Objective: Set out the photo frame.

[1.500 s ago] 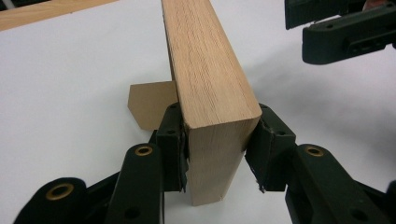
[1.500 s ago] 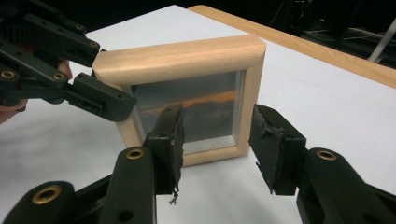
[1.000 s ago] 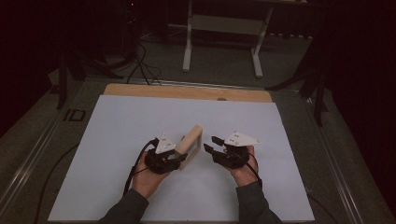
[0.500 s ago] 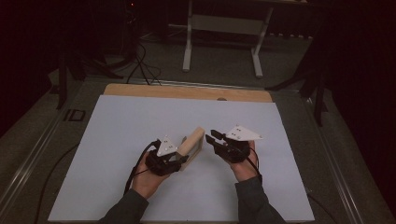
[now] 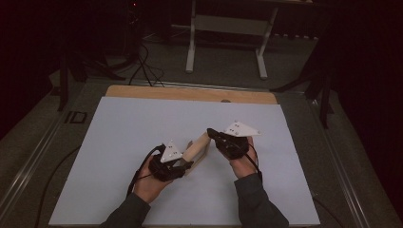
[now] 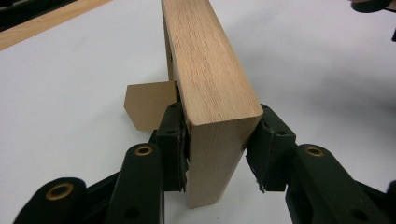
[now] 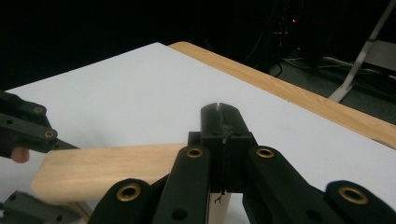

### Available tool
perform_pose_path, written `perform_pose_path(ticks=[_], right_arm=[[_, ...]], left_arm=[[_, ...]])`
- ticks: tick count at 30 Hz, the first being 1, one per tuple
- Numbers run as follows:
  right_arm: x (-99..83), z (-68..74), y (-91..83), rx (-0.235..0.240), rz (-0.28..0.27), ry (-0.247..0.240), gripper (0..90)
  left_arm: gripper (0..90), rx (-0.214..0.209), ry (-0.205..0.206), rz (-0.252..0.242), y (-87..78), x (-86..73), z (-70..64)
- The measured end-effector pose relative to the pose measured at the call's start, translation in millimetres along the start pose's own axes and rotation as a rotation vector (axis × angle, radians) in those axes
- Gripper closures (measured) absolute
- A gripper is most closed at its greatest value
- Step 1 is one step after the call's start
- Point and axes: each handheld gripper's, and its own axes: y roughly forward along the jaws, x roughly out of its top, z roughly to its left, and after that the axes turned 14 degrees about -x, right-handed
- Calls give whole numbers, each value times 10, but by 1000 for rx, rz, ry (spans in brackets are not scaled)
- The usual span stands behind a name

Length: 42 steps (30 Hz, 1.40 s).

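Note:
A light wooden block (image 5: 197,147) lies slantwise over the white sheet, its near end clamped by my left gripper (image 5: 184,166), which is shut on it. In the left gripper view the pads press both sides of the block (image 6: 205,70), and a thin tan piece (image 6: 148,111) shows at its left side. My right gripper (image 5: 212,133) is shut, its tips at the block's far end. In the right gripper view its jaws (image 7: 219,121) meet with nothing visible between them, and the block (image 7: 107,170) runs off to the left beneath them, towards the left gripper's fingers (image 7: 28,128).
A white sheet (image 5: 142,123) covers the table, whose wooden edge (image 5: 190,93) runs along the far side. Beyond it stand a white table frame (image 5: 225,28) and floor cables (image 5: 138,66). Metal rails (image 5: 33,156) flank the table.
My right gripper has moved forward and left until its tips reach the block's far end. The left gripper still holds the block and has shifted only slightly.

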Motion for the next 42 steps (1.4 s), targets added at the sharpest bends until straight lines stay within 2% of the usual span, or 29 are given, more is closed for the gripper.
perform_pose_path(ticks=[13,19,23,42], right_arm=[[12,40,259,-10,50,-26,898],[-12,38,343,-11,68,-9,898],[-15,53,381,-12,73,-13,898],[-16,76,381,-30,94,-36,899]], left_arm=[[605,-9,9,7,2,4,-7],[605,-8,10,7,3,4,-10],[605,-8,10,8,3,4,-9],[598,-2,-4,5,-10,0,15]])
